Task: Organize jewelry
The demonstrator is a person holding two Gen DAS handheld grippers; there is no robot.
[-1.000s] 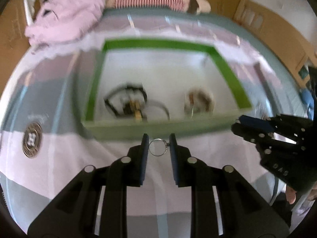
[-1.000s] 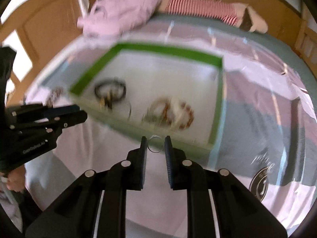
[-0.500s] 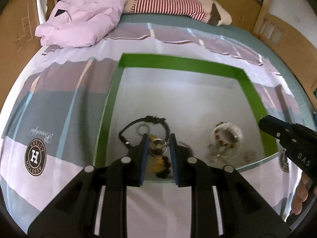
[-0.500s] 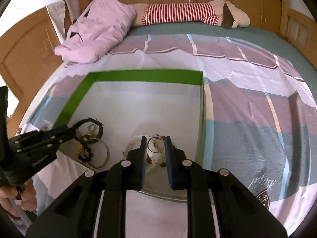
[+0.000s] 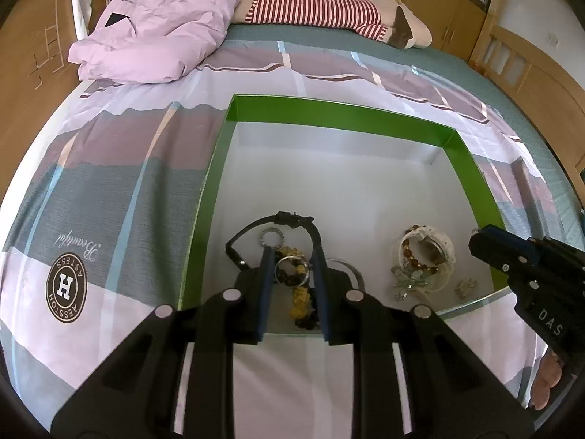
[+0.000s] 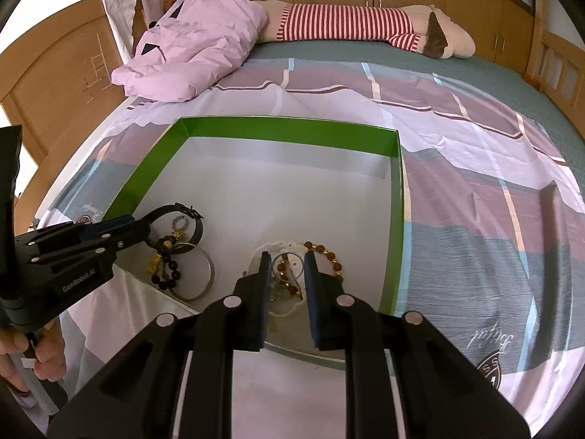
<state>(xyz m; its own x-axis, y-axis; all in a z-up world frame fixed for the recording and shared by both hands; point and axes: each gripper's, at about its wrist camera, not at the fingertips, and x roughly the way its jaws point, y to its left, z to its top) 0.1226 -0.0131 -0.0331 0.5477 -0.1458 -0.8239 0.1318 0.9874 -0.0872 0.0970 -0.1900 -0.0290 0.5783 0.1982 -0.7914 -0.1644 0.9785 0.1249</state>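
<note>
While both tools hang over the near edge of the green box (image 5: 340, 115), my left hand-held gripper (image 5: 292, 272) has its fingers a little apart and clamped on a small silver ring (image 5: 292, 271), one pad on each side of it. Below that ring, in the near left part of the box, lie a black strap (image 5: 278, 219), a string of yellow and dark beads (image 5: 301, 300) and a metal bangle (image 6: 199, 274). My right hand-held gripper (image 6: 287, 267) is set about as wide and pinches a second ring (image 6: 287, 265) the same way, above a white bracelet (image 5: 426, 252) and brown beads (image 6: 325, 252) in the near right part. The box sits on the bed (image 5: 109, 183), with a pink quilt (image 5: 157, 25) at the far left.
</note>
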